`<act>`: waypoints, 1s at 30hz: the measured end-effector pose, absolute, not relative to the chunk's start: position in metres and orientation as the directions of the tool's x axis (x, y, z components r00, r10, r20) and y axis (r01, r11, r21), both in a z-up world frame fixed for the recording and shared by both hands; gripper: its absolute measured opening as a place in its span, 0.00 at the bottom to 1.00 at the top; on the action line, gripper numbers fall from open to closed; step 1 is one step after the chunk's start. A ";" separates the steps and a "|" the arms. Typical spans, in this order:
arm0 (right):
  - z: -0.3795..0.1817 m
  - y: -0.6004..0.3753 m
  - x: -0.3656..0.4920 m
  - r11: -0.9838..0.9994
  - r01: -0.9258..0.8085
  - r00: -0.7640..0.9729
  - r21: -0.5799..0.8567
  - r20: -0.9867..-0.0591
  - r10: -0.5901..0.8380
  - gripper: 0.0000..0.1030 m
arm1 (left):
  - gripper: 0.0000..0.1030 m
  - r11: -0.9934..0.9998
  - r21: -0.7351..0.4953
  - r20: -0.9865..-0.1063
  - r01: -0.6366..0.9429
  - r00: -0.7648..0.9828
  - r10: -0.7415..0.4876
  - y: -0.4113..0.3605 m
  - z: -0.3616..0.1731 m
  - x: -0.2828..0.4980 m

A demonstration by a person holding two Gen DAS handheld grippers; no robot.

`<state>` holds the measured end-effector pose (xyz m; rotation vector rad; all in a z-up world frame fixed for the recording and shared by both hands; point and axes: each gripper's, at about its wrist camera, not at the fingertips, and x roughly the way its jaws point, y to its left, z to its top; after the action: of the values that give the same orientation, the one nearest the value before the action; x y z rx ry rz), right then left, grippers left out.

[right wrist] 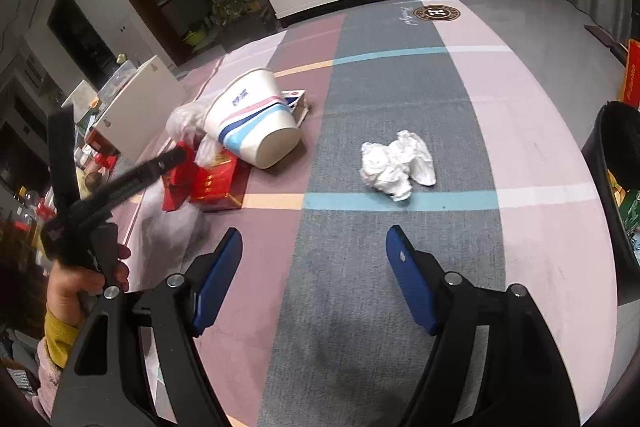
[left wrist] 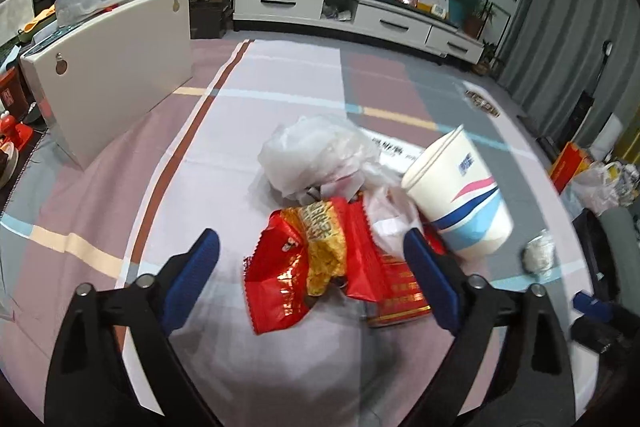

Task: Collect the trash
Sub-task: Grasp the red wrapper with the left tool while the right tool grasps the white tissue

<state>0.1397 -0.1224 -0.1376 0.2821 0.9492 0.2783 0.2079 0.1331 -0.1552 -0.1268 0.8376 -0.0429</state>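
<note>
Left gripper (left wrist: 312, 267) hangs with its jaws spread wide and nothing clamped, the red wrapper (left wrist: 296, 267) lying between the blue pads but not pressed by them; the right gripper (right wrist: 314, 279) is likewise parted and empty, aimed at the tissue (right wrist: 398, 165). Taking the cup (left wrist: 460, 195) as landmark: it lies tipped on its side on the mat (left wrist: 260, 75), the wrapper and a flat red box (left wrist: 400, 303) just beside its base, a plastic bag (left wrist: 316, 155) behind them, the tissue well apart on the cup's far side. The wrapper looks light, crinkly and slick (likely to slip from a shallow pinch), so I would take it across its bunched yellow middle. The tissue should crush easily anywhere. The box and bag crowd the wrapper; a dark bin (right wrist: 616, 147) stands past the tissue.
</note>
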 end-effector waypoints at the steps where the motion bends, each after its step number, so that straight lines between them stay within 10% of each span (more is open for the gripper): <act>1: -0.137 -0.124 0.140 0.928 -0.108 0.557 0.356 -0.752 0.353 0.71 | 0.79 0.993 -0.120 -0.743 -0.020 0.665 -0.077 0.133 -0.158 0.209; 9: -0.147 -0.140 0.160 0.939 -0.056 0.582 0.340 -0.753 0.308 0.71 | 0.28 0.972 -0.230 -0.741 -0.050 0.656 -0.141 0.152 -0.164 0.209; 22: -0.159 -0.136 0.199 0.968 -0.037 0.588 0.247 -0.778 0.221 0.59 | 0.22 0.949 -0.314 -0.708 -0.006 0.667 -0.230 0.160 -0.143 0.171; 30: -0.168 -0.130 0.205 0.986 -0.027 0.575 0.164 -0.804 0.149 0.18 | 0.22 0.947 -0.320 -0.675 0.032 0.693 -0.252 0.152 -0.126 0.154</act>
<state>0.2049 -0.1300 -0.1677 0.1395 0.9535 0.1034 0.1544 0.1519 -0.1263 -0.2952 0.7919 -0.1610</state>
